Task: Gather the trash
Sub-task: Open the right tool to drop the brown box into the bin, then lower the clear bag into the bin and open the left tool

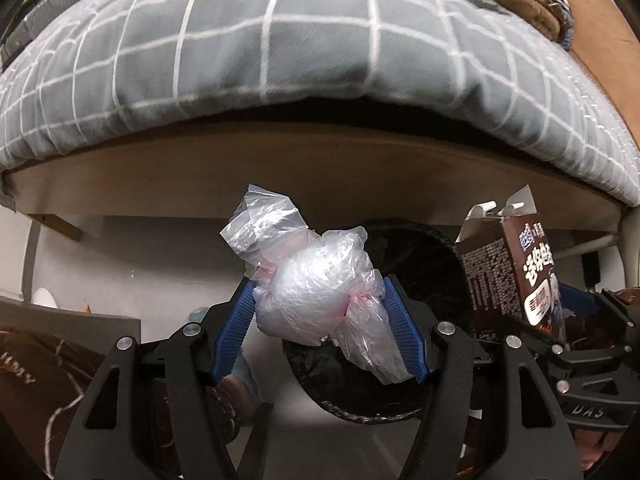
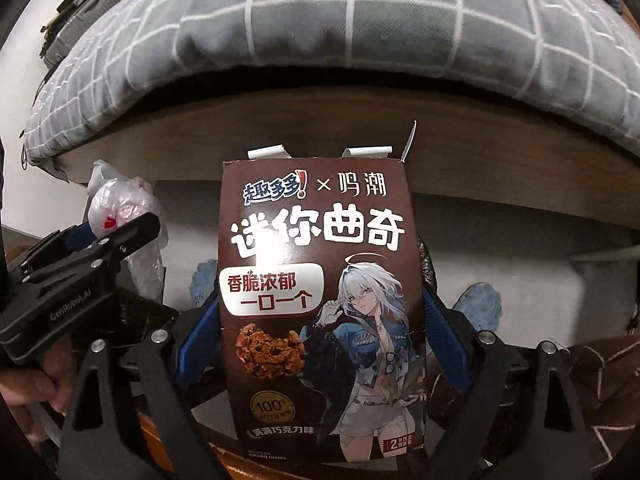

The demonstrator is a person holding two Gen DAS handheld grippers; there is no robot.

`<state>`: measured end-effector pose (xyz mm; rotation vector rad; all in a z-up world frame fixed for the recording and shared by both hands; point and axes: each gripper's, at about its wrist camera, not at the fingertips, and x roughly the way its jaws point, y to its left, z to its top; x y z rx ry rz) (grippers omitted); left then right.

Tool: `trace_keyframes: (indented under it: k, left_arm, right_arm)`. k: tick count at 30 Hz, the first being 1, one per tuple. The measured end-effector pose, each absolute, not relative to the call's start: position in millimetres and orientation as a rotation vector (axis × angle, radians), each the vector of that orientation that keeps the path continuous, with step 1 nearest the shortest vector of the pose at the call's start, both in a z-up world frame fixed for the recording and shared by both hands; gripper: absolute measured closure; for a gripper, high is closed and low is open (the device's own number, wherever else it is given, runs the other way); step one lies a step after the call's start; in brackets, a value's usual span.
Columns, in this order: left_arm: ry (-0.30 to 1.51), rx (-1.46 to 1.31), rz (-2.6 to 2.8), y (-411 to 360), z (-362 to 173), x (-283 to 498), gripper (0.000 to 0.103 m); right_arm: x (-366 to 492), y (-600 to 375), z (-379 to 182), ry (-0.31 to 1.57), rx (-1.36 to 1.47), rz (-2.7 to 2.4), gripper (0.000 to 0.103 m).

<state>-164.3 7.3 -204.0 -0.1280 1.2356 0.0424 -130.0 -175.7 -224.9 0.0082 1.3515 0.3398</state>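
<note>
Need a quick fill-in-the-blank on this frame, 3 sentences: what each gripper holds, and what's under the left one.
1. The left gripper is clamped on a crumpled clear plastic ____.
2. The right gripper holds a brown cookie ____ with its top flaps open.
3. Below the left gripper's load sits a round bin lined with a ____ bag.

Missing words: bag; box; black
</note>
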Motion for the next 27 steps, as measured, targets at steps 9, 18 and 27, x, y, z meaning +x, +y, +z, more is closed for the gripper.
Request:
trace_keyframes:
  k: [9, 18, 27]
  left_arm:
    - [1.262, -0.142, 0.078, 23.7, -215.4, -166.5, 0.040]
    - [1.280, -0.138, 0.079, 18.9, -218.4, -163.9, 0.040]
    - [1.276, -0.125, 0.040, 4.0, -219.9, -159.2, 0.040]
  right_arm:
    - [-116.9, -163.9, -244.2, 1.382, -0.021, 0.364, 0.016]
    - [-114.6, -163.0, -248.5, 1.361, -0.053, 0.332, 0.008]
    - [-114.6, -183.4, -230.6, 1.320, -0.052, 0.297, 0.008]
